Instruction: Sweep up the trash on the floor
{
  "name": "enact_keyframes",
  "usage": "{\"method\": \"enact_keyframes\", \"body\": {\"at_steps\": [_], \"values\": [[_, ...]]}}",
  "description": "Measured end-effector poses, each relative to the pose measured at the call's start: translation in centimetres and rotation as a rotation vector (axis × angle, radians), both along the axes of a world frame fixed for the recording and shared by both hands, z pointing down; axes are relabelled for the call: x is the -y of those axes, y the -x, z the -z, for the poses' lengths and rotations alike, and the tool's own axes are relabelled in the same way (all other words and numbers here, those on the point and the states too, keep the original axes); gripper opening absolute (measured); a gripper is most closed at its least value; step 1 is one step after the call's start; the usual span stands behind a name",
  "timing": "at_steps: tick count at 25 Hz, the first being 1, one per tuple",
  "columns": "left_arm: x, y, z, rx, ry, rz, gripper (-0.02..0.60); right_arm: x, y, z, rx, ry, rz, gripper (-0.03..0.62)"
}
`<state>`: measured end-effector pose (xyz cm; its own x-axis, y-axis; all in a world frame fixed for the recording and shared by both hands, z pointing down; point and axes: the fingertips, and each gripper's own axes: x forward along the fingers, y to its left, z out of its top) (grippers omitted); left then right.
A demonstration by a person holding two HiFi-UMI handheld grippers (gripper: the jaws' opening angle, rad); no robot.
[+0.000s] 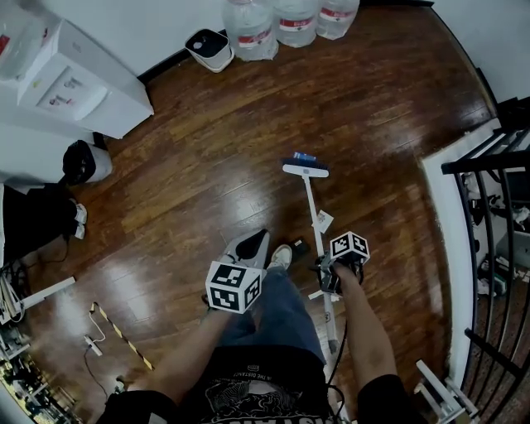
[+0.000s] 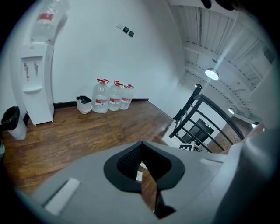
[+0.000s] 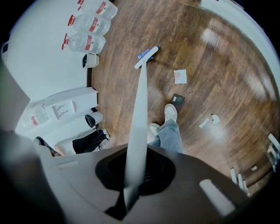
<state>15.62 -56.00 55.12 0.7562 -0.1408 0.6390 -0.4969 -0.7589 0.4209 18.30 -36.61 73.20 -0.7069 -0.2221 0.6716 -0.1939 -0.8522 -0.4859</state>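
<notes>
A broom with a long white handle (image 1: pixel 315 215) and a blue-bristled head (image 1: pixel 305 171) rests on the wooden floor ahead of the person's feet. My right gripper (image 1: pixel 327 273) is shut on the handle, which runs up between the jaws (image 3: pixel 133 175) towards the head (image 3: pixel 146 56). A scrap of paper (image 1: pixel 323 221) lies beside the handle, also in the right gripper view (image 3: pixel 180 76). A small dark square (image 3: pixel 177 99) lies near the shoe. My left gripper (image 1: pixel 252 240) hangs over the left shoe, its jaws a little apart (image 2: pixel 146 183) with only floor showing between them.
Water bottles (image 1: pixel 281 25) and a small white bin (image 1: pixel 209 48) stand at the far wall. A white water dispenser (image 1: pixel 74 79) and a black bin (image 1: pixel 79 161) are at the left. A black railing (image 1: pixel 497 248) borders the right. Cables (image 1: pixel 108 327) lie at the lower left. White bits (image 3: pixel 209 121) lie near the feet.
</notes>
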Motion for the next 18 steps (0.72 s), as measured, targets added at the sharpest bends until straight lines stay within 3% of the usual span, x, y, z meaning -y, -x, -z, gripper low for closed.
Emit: {"method": "enact_keyframes", "body": {"at_steps": [12, 18], "values": [[-4.7, 6.4, 0.8, -0.074, -0.002, -0.005, 0.005, -8.0, 6.4, 0.5, -0.038, 0.042, -0.008, 0.0], [-8.8, 11.5, 0.4, -0.064, 0.019, -0.016, 0.005, -13.6, 10.9, 1.1, -0.041, 0.067, -0.021, 0.0]]}}
